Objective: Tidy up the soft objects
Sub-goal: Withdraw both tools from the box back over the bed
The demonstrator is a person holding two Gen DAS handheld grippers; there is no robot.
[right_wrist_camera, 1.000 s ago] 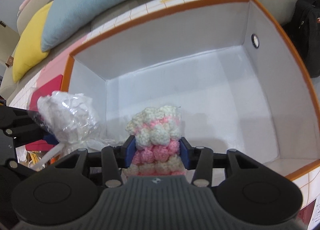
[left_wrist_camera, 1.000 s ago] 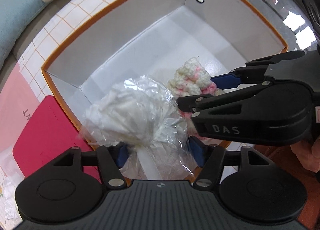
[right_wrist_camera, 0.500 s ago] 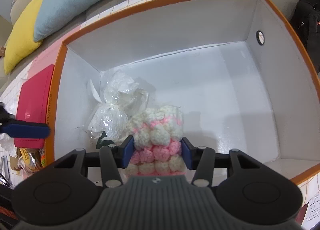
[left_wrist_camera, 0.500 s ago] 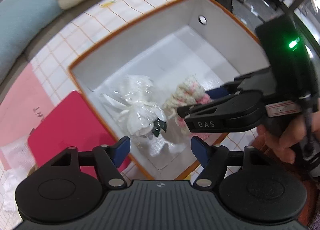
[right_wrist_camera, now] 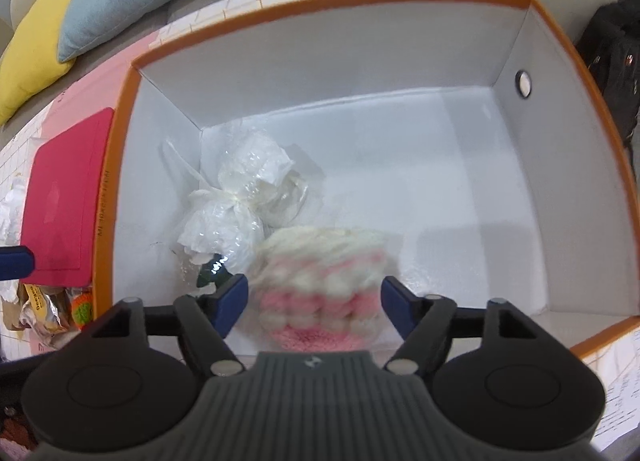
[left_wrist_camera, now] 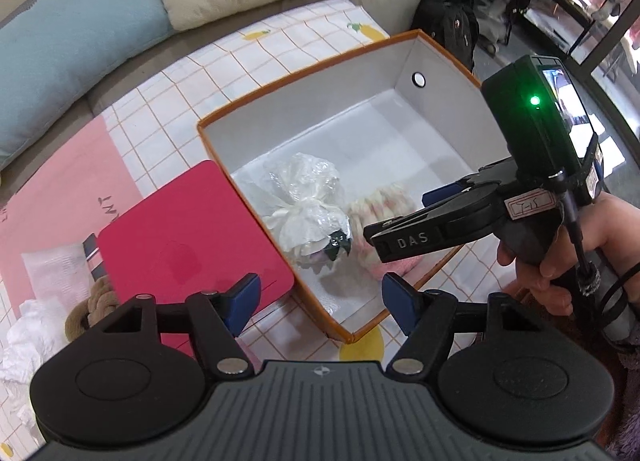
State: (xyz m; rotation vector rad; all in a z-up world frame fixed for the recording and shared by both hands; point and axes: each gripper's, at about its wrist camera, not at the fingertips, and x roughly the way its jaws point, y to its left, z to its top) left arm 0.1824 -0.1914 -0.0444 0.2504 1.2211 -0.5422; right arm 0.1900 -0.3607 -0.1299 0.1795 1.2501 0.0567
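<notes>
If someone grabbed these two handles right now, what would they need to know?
Left tool: open, empty, hovering above the box's near corner.
Right tool: open, straddling the pink-and-cream knitted piece, which lies in the orange box.
Plastic-wrapped white bundle: in the box, beside the knit.
Done: both boxed.
Left: the brown rope and crumpled white pieces beside the red lid.

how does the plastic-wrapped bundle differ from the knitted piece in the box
The bundle is white and wrapped in shiny clear plastic, tied at its middle; the knitted piece is bare yarn in pink and cream bands. The bundle has a dark green bit at one end; the knitted piece shows none. The bundle lies nearer the box's left wall; the knitted piece lies between the open right tongs. Both rest on the box floor, side by side.
</notes>
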